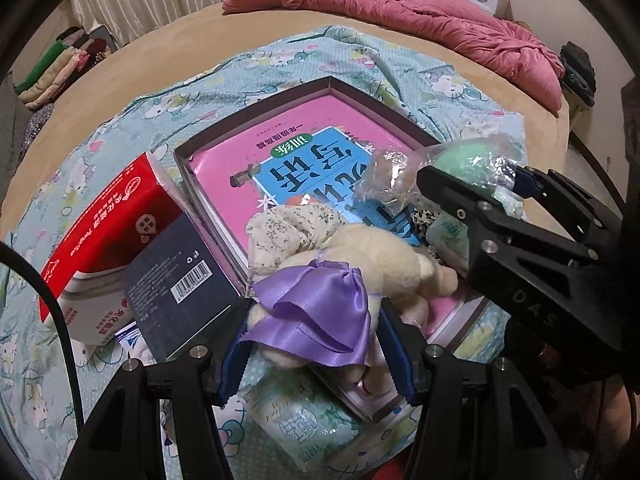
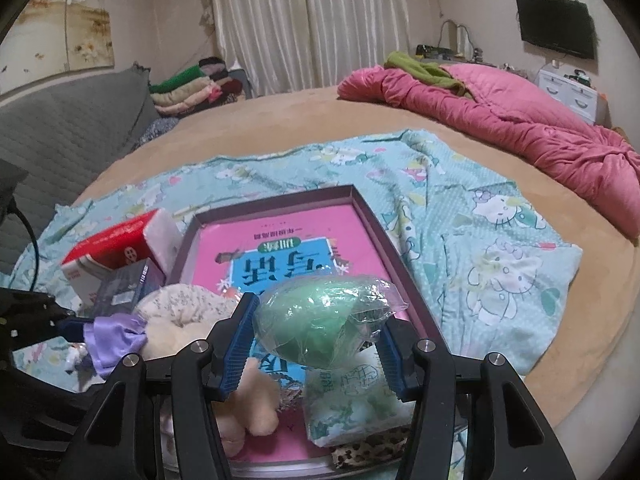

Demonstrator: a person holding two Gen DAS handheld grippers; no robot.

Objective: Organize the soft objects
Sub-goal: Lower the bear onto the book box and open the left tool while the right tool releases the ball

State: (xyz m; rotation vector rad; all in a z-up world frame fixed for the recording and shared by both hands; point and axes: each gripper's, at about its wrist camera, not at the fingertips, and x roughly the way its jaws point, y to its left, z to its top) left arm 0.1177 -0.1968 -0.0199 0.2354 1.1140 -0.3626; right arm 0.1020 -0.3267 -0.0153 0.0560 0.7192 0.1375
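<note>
Bed (image 2: 280, 120), tan cover, fills both views. Pink quilt (image 2: 520, 120) heaped at far side; folded clothes (image 2: 188, 88) stacked by the curtain.

Blue cartoon-print sheet (image 2: 500, 248) spread over the near part of the bed.

Shallow box (image 1: 256, 116) lies open on the sheet, a pink book (image 1: 312, 160) flat inside it, cover print upside down from here.

Red carton (image 1: 108, 216) and dark box (image 1: 176, 272) lean just beside the box's left wall, crowding that edge.

Cream plush toy (image 1: 384, 264) with purple ribbon (image 1: 320, 308) lies across the box's near corner, partly on the book. Left gripper (image 1: 316, 344): jaws clamped on the toy at the ribbon.

Tissue packs: one (image 1: 304, 424) under the left gripper, outside the box; another (image 2: 352, 404) inside, beneath the right gripper.

Green ball in clear wrap (image 2: 320, 316) is held above the book, over the box's near right part. Right gripper (image 2: 316, 348): jaws closed on the ball (loose wrap bunches toward the right jaw).

Leopard-print cloth (image 2: 368, 448) at the box's near edge, mostly hidden.
</note>
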